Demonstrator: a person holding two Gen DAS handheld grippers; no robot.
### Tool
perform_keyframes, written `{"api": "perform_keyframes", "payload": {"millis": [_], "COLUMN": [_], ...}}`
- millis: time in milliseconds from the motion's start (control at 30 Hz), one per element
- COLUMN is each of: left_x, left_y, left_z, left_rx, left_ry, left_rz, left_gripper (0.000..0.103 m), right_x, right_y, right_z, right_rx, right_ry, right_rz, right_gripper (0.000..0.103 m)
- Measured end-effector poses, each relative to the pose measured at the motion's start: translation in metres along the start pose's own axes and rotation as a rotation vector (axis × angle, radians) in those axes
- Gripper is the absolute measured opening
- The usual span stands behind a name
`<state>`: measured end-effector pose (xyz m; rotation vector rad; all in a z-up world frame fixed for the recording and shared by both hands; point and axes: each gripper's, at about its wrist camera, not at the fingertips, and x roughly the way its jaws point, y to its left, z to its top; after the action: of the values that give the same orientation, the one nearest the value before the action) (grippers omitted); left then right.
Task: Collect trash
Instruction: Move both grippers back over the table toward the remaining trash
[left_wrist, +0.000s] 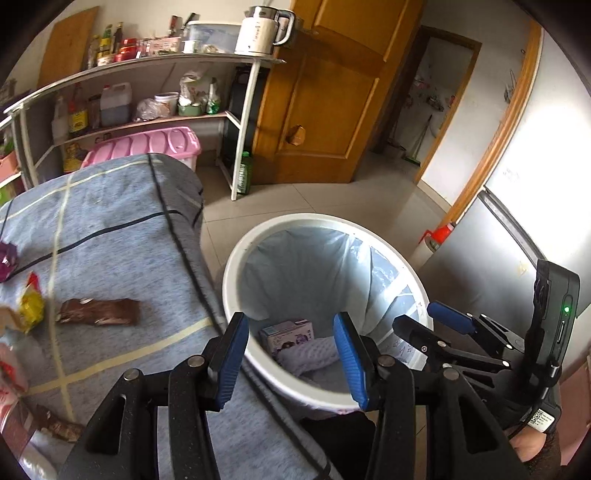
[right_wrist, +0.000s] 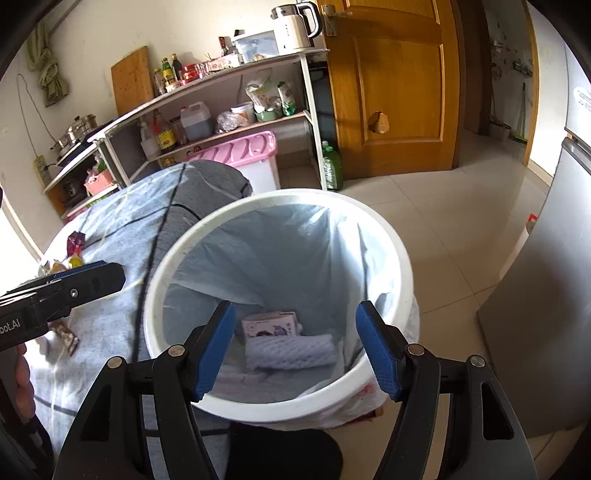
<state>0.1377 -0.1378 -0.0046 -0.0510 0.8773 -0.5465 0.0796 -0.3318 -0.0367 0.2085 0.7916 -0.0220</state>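
Left wrist view: the left gripper (left_wrist: 291, 360) hovers with its blue-padded fingers (left_wrist: 233, 360) parted and nothing between them, one over the edge of the tabletop (left_wrist: 122, 206), the other over the white bin (left_wrist: 236, 254) that stands just beside it. Right wrist view: the right gripper (right_wrist: 297, 350) hangs above the same bin (right_wrist: 400, 266), its fingers (right_wrist: 380, 354) spread wide and empty — the pale plastic liner (right_wrist: 266, 258) shows between them. At the bottom of the bin lie a small printed carton (right_wrist: 269, 325) and, touching it on the near side, a white foam net sleeve (right_wrist: 291, 352); both also show in the left view, the carton (left_wrist: 288, 332) behind the sleeve (left_wrist: 310, 354). On the grey-blue checked cloth covering the tabletop, trash remains: a brown wrapper (left_wrist: 99, 312) near the bin-side edge, a yellow and red packet (left_wrist: 31, 301) just beside it, a purple wrapper (left_wrist: 7, 258) farther back, and another brown scrap (left_wrist: 61, 426) close to the camera at lower left. Beyond the tabletop sits a pink-lidded box (left_wrist: 147, 146), then a white shelf unit (left_wrist: 243, 122) stocked with bottles and jars, a white kettle (left_wrist: 264, 31) on top — and a wooden door (left_wrist: 332, 92) beside it, a green bottle (left_wrist: 243, 173) on the tiled floor at its foot.
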Motion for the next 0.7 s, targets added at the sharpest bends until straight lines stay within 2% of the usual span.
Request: {"api": "perform_keyframes", "payload": {"millis": [200,300,700], "left_x": [-0.045,-0.068,-0.143], "left_y": [0.03,0.047,0.108], "left_z": [-0.016,-0.024,-0.072], "left_rx": [-0.046,-0.075,-0.145], "left_ry": [-0.08,-0.116,-0.201], "left_rz": [0.083,0.129,0.307], "left_gripper": [0.048,0.054,0.059], "right_x": [-0.011,-0.014,-0.002], "right_y": [0.029,0.049,0.135], "right_z": [-0.002,-0.004,-0.021], "right_rx": [-0.027,-0.058,-0.225], "right_ry": [-0.03,-0.04,0.004], "right_rz": [0.06,0.107,0.287], "right_gripper": [0.068,0.068,0.068]}}
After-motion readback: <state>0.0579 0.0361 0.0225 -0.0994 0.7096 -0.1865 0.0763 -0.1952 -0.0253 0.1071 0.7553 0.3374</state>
